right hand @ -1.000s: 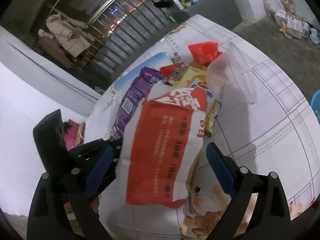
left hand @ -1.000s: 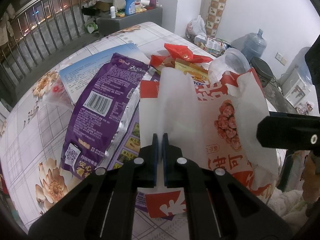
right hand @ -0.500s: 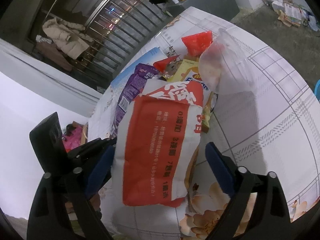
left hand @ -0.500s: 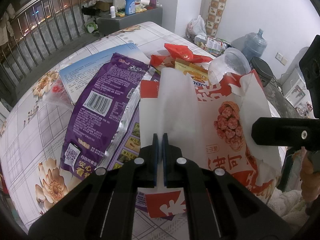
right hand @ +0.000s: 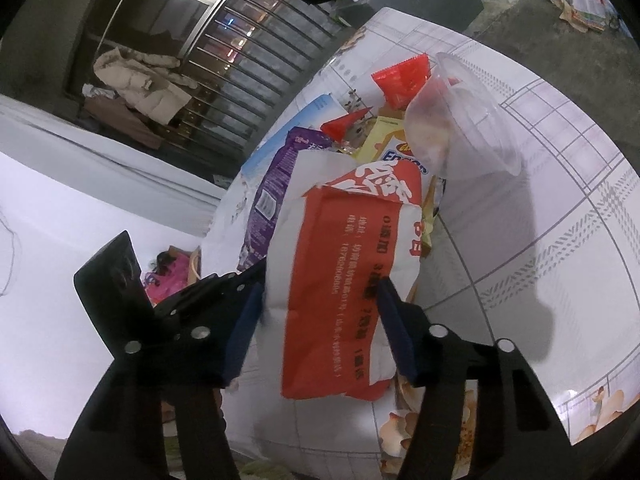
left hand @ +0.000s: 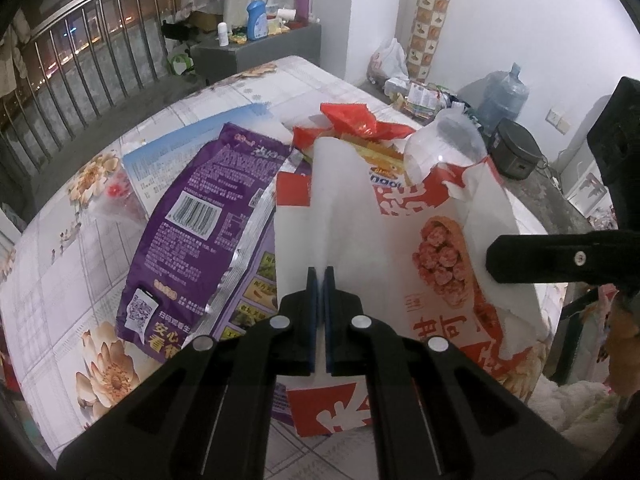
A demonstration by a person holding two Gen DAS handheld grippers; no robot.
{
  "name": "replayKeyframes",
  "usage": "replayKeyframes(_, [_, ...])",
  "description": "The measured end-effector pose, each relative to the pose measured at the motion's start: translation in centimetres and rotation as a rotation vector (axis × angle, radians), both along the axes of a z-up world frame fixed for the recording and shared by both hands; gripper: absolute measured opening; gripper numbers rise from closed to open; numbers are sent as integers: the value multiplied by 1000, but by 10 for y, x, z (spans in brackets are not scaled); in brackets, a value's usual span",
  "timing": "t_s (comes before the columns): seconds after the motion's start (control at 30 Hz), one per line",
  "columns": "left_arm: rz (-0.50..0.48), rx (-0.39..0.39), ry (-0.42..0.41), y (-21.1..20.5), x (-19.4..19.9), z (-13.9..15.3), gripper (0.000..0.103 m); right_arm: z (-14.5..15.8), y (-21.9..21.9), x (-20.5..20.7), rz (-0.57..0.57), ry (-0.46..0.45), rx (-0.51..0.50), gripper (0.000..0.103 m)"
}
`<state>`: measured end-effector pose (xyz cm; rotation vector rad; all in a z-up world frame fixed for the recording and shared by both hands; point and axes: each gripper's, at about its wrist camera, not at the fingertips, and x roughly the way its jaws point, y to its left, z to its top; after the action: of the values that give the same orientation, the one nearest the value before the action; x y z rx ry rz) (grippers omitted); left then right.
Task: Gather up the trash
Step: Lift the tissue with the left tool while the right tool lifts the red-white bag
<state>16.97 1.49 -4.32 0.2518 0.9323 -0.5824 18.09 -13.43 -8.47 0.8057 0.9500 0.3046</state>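
Right claw (right hand: 320,324) now narrower around paper bag (right hand: 344,280), not gripping; left claw (left hand: 319,280) clamped on it.

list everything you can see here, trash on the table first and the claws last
paper food bag: 1, white and red, upright at the table's near edge, pinched by the left claw
purple snack bag: 1, purple, flat on the table, left of the paper bag
blue-white packet: 1, partly under the purple bag
red wrapper: 1, red, behind the paper bag
yellow snack pack: 1, yellow, between wrapper and paper bag
clear plastic cup: 1, clear, on its side
table: 1, floral tile-print cover
water jug: 1, blue, on the floor by the wall
left claw: shut on the bag's white side
right claw: open, astride the bag
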Motion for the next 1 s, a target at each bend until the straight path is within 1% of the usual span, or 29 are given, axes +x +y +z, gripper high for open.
replayKeyframes(0.03, [-2,-6,-3,0,-1,3,0,1,-1,-1,0,-2,6,52])
replayKeyframes(0.2, [-13,-43,-29,1,-11,20,0,5,-10,-9,-9,-8,34,38])
replayKeyframes(0.3, [-16,-70,-45,2,-17,32,0,7,-16,-14,-17,-16,43,33])
replayKeyframes(0.57, [-20,-186,-63,13,-32,64,0,8,-26,-26,-43,-24,60,27])
replayKeyframes(0.7, [-7,-234,-99,23,-38,87,0,10,-28,-33,-43,-32,74,26])
replayKeyframes(0.8, [5,-249,-139,31,-43,100,0,12,-26,-40,-24,-37,84,26])
replayKeyframes(1.0, [24,-253,-187,40,-49,113,0,15,-23,-60,3,-46,115,22])
